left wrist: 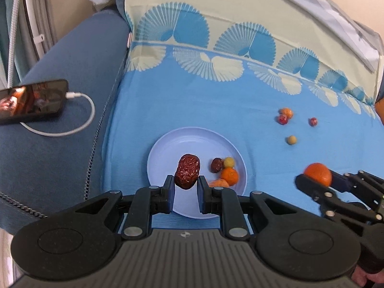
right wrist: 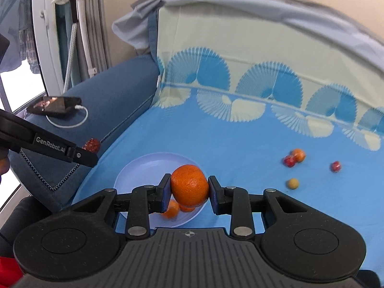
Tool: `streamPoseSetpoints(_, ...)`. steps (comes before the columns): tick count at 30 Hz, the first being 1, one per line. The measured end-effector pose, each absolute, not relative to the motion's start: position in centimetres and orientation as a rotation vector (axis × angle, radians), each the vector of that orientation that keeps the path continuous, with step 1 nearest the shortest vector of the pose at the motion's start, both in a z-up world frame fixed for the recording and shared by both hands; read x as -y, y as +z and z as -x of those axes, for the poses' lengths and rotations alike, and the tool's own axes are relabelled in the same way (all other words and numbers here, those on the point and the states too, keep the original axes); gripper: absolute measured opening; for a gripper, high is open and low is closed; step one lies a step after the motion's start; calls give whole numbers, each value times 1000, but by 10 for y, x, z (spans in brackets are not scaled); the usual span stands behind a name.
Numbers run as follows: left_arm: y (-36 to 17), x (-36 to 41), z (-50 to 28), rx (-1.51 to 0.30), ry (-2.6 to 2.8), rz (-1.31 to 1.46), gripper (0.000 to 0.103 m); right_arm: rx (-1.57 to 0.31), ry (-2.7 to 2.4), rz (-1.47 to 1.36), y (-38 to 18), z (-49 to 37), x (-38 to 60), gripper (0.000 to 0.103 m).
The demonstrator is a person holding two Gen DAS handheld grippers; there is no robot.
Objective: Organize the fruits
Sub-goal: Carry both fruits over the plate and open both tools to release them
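Observation:
My left gripper is shut on a wrinkled red date and holds it above the near side of a pale blue plate. On the plate lie a small date, a yellow-green ball fruit and tangerines. My right gripper is shut on a tangerine above the plate's right part; it also shows in the left wrist view. Loose on the blue cloth lie a small orange fruit, two red fruits and a yellow-green one.
A phone with a white charging cable lies on the dark blue sofa arm at the left. The blue and cream patterned cloth covers the seat and runs up the backrest. A white rack stands behind the sofa arm.

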State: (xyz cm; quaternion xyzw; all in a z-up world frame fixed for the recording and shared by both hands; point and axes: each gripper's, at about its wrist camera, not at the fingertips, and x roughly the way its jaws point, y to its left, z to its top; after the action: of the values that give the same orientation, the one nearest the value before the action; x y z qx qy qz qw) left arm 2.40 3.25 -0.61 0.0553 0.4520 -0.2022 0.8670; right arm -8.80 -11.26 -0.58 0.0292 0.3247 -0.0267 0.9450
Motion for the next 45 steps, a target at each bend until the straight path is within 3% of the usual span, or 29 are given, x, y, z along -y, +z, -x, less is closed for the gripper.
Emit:
streamPoseSetpoints(25,-96,-15,-128,-1093,-342,-224,21,-892,119,30,-108,-41,94,34)
streamPoseSetpoints(26,-95,-17,-130,-1091,-335,-209,25,-899,127,29,-108,-44,94,35)
streamPoseSetpoints(28,-91,-19,-130,-1076,-318,-189,60,-908,141,20,-106,-46,95,49)
streamPoseSetpoints(29,-87,-21,-128,-1060,-307,-180,90,-901,133,14,-104,-46,96,71)
streamPoseSetpoints(30,-83,-23,-125,-1045,-290,-175,103,-890,118,10,-99,-43,98,84)
streamPoseSetpoints(36,-52,-32,-96,-1046,-266,-206,103,-879,89,-10,-69,-8,107,95)
streamPoseSetpoints(45,-26,-38,-38,-1048,-229,-230,103,-854,67,-23,-32,57,101,102)
